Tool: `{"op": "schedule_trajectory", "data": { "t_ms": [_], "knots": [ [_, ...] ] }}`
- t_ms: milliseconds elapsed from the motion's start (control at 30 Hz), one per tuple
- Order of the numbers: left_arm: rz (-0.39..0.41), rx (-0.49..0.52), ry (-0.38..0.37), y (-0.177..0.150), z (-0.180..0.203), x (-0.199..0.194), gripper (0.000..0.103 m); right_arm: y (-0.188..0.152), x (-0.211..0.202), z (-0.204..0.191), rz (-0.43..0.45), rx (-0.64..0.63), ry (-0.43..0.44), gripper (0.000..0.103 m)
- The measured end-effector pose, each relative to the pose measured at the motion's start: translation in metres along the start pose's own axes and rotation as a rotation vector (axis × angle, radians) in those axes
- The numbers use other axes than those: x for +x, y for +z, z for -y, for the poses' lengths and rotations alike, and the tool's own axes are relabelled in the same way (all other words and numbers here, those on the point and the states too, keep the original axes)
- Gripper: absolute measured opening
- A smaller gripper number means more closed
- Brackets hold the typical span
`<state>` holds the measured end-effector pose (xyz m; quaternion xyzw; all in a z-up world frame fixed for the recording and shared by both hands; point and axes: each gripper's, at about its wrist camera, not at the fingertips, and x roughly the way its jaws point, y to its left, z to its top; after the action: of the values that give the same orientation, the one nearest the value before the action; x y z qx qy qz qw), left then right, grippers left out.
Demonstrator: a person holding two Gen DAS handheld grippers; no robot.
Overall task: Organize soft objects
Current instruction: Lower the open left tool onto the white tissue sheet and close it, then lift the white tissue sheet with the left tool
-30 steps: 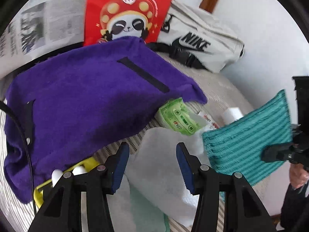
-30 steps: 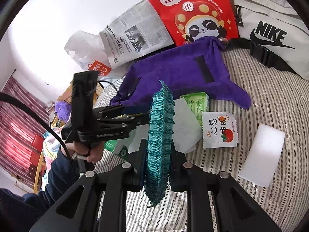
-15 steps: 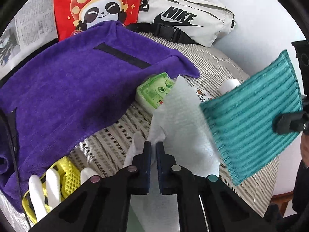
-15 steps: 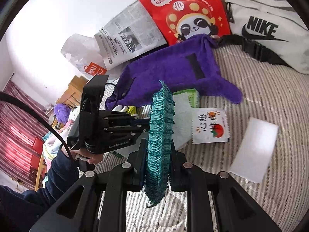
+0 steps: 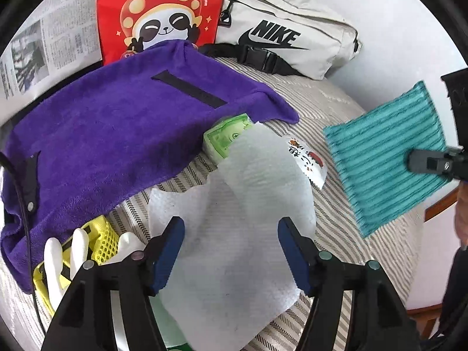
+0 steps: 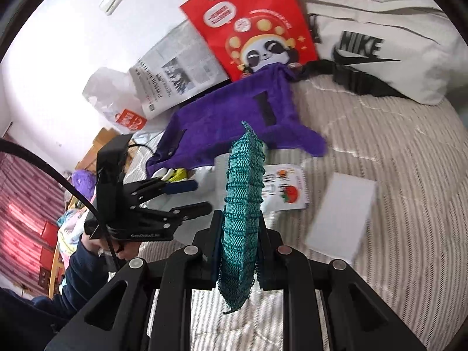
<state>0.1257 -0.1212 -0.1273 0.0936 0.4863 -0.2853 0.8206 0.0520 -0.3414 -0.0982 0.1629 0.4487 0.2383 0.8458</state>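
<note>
**Holding a teal cloth aloft while the other jaws spread over a white sheet**

Tilting steeply down toward the striped bedcover (image 5: 345, 234), the left gripper (image 5: 231, 251) has its blue pads (image 5: 169, 251) spread wide; its jaws have just been opening, and the white foam sheet (image 5: 234, 219) lies beneath and between them, released, with neither pad pressing on it. The right gripper (image 6: 238, 242) points down at a shallower slant, its jaws clenched on the lower part of a teal ribbed cloth (image 6: 241, 204), which stands edge-on in the right wrist view and hangs in the air above the bed at the right of the left wrist view. A dark sleeve (image 6: 73, 275) and a hand grip the left gripper's handle.

Readable writing: "NIKE" with the swoosh on the pale waist bag (image 5: 292, 29), and "Hi" on the red panda bag (image 5: 158, 8). A purple towel (image 5: 102, 134) lies spread below these, with a green packet (image 5: 225, 139) at its edge. Newspaper (image 6: 175, 70) print is too small to read.
</note>
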Motion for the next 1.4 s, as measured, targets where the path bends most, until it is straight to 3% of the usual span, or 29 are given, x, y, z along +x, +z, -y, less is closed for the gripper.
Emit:
{"op": "schedule_trajectory", "data": {
  "t_ms": [267, 433, 667, 700, 767, 833, 900, 1133, 1400],
  "knots": [
    [-0.002, 0.044, -0.036, -0.007, 0.019, 0.008, 0.065, -0.005, -0.016, 0.011, 0.023, 0.015, -0.035, 0.019],
    [-0.037, 0.050, 0.044, -0.008, 0.023, 0.021, 0.069, -0.007, -0.013, 0.013, 0.010, 0.019, -0.031, 0.019],
    [-0.026, 0.105, 0.111, 0.000, 0.035, 0.031, 0.076, -0.007, -0.007, 0.015, -0.006, 0.020, -0.022, 0.019],
    [-0.023, 0.110, 0.104, 0.001, 0.035, 0.031, 0.073, -0.006, -0.007, 0.015, -0.007, 0.019, -0.025, 0.019],
    [-0.013, 0.090, 0.099, 0.003, 0.030, 0.029, 0.057, -0.007, -0.007, 0.015, -0.005, 0.021, -0.025, 0.019],
    [-0.002, 0.058, 0.085, 0.005, 0.023, 0.025, 0.020, -0.007, -0.008, 0.016, -0.003, 0.022, -0.025, 0.019],
    [-0.017, 0.035, 0.013, 0.006, 0.016, 0.024, 0.007, -0.008, -0.008, 0.018, -0.007, 0.026, -0.029, 0.019],
    [0.010, 0.026, -0.053, -0.003, 0.013, 0.008, 0.004, -0.011, -0.005, 0.020, -0.027, 0.034, -0.035, 0.019],
    [0.102, -0.025, -0.115, -0.005, 0.000, -0.025, 0.004, -0.010, -0.006, 0.020, -0.029, 0.032, -0.037, 0.019]
  ]
}}
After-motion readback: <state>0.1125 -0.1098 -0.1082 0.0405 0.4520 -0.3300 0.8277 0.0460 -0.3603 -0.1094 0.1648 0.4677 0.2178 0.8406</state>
